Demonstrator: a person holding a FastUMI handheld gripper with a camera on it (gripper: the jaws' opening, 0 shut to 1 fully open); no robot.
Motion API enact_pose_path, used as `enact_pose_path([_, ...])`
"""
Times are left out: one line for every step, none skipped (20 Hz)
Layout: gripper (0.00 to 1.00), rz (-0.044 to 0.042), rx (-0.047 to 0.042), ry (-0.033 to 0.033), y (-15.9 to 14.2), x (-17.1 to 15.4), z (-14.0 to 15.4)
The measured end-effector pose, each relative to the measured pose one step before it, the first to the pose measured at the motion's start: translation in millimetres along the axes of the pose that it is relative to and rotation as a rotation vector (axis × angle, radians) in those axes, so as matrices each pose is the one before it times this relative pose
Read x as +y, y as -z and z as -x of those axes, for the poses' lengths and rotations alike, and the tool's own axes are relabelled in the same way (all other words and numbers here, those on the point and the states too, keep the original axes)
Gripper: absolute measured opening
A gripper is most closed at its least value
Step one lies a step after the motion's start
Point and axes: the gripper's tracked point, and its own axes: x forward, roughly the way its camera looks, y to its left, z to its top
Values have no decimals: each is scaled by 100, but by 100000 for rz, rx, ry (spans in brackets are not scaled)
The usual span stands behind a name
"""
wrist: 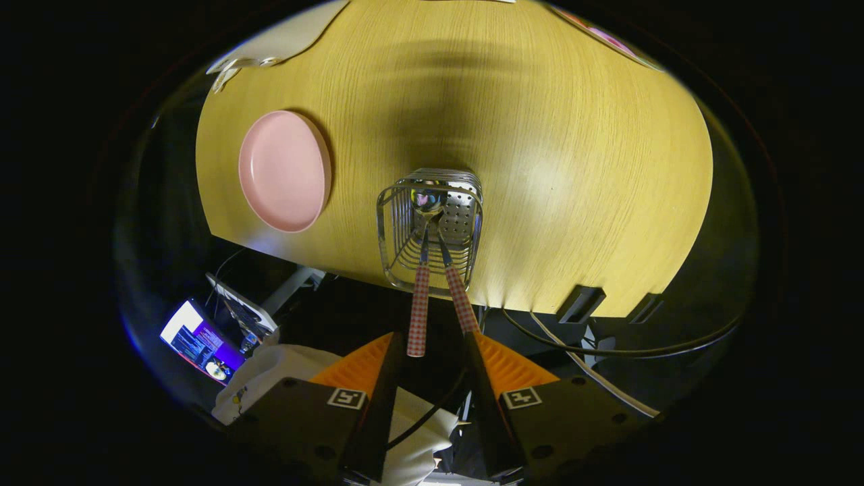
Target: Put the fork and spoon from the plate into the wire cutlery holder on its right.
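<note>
Standing in the wire cutlery holder — two utensils with checked handles, heads down inside; which is fork and which spoon cannot be told. Holder sits at the near edge of the worktop. Pink plate lies left of the holder, apart. Claw spread apart, gripping nothing — handle ends reach between its fingers.

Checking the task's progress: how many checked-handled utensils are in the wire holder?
2: both stand in the wire holder, one handle beside the other handle, above the open claw. The pink plate is bare.
</note>
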Motion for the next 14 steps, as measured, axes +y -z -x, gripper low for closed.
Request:
enact_pose_path([60, 700, -1929, 526, 29, -378, 100])
enact_pose_path([73, 1011, -2172, -117, 31, -53, 123])
enact_pose_path([86, 820, -2414, -317, 5, 78, 448])
enact_pose_path([99, 102, -3099, -1264, 157, 280, 506])
enact_pose_path([100, 311, -3467, -1820, 121, 527, 620])
enact_pose_path([100, 449, -3466, -1401, 8, 355, 535])
enact_pose_path([100, 807, -4615, -983, -114, 330, 665])
enact_pose_path([100, 994, -4368, -636, -12, 205, 661])
enact_pose_path([100, 1274, -4949, -143, -20, 39, 465])
enact_pose_path([100, 1606, -5544, 205, -99, 98, 650])
enact_pose_path([100, 1173, -4364, -254, 31, 255, 539])
enact_pose_path([100, 869, -5707, 57, -147, 227, 425])
enact_pose_path([100, 301, -4880, 152, 152, 224, 430])
enact_pose_path([100, 93, -5713, 284, -33, 452, 368])
